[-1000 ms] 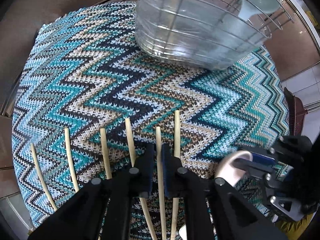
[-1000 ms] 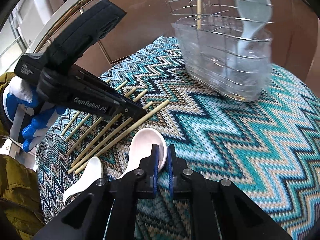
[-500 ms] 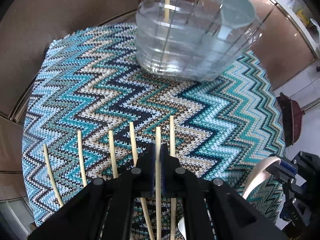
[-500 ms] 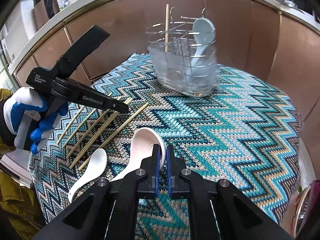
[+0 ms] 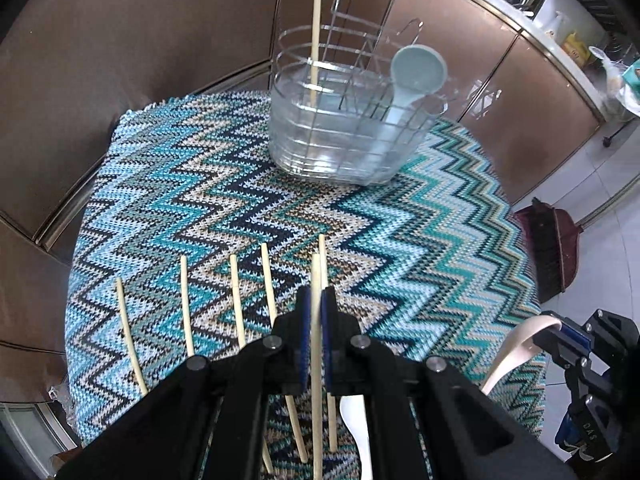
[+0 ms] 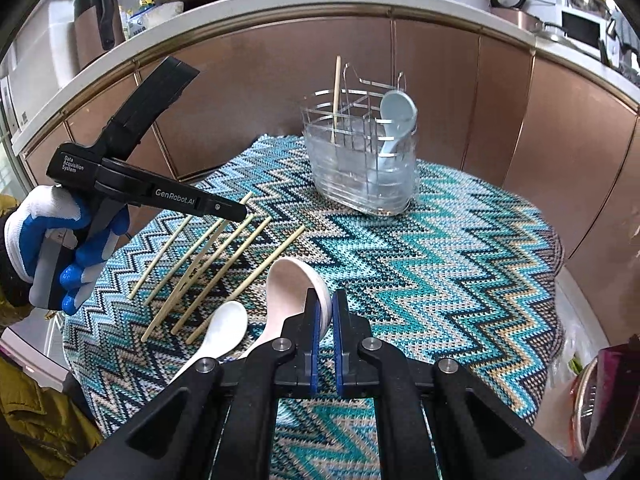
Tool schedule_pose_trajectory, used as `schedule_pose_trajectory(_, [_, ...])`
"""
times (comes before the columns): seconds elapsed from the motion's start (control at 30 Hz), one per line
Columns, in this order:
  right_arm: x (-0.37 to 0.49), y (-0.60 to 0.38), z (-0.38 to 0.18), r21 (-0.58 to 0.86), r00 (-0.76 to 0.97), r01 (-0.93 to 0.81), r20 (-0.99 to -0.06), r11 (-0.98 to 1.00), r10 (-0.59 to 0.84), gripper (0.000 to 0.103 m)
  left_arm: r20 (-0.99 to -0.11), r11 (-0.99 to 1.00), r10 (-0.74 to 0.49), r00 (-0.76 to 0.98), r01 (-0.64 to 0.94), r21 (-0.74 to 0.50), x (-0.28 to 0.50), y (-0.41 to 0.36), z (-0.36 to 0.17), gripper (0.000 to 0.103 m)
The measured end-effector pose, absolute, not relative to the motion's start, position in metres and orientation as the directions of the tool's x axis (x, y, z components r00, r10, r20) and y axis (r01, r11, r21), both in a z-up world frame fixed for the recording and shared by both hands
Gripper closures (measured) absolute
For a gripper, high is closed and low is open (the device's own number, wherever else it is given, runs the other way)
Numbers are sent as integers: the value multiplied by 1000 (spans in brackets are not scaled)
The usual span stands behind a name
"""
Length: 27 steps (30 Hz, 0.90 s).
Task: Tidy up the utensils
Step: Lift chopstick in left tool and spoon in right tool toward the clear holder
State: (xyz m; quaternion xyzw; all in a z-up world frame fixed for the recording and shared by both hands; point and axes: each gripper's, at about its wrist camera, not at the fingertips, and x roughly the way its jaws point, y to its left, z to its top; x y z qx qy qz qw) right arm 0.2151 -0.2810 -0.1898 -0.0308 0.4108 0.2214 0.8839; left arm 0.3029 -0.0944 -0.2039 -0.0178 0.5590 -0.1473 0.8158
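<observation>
Both grippers carry something. Clamped between the narrow jaws of the left gripper (image 5: pixel 315 300) is a single chopstick (image 5: pixel 316 276), a slim, pale bamboo stick whose tip juts forward past the blue pads; in the right wrist view it looks lifted off the cloth at its far end, though the angle makes that hard to confirm. Five more loose chopsticks (image 5: pixel 234 300) lie side by side on the zigzag cloth (image 5: pixel 400 240), a knitted cover in teal, light blue, navy and beige.

The right gripper (image 6: pixel 325 312) has its jaws pinched on the rim of a pale pink spoon (image 6: pixel 294 284), a glossy ceramic soup spoon with a deep oval bowl, held above the cloth. Just beside it, a white spoon (image 6: pixel 224 326) of the same shape rests on the cloth, near the chopstick ends.

At the far side of the cloth stands the wire caddy (image 6: pixel 360 176), a chrome rack with a clear plastic liner. One upright chopstick (image 6: pixel 337 92) leans in its left compartment and a light blue spoon (image 6: pixel 396 116) sits bowl-up in the right one.
</observation>
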Motion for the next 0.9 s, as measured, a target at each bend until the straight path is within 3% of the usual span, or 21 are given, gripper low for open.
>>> schedule_pose_trajectory(0.47, [160, -252, -126, 65, 664, -406, -665, 912, 343, 97, -812, 934, -349, 467, 246, -260, 243, -58, -130, 98])
schedule_pose_trajectory(0.9, [108, -230, -62, -20, 788, -359, -542, 933, 291, 97, -576, 939, -344, 742, 280, -200, 152, -22, -41, 98])
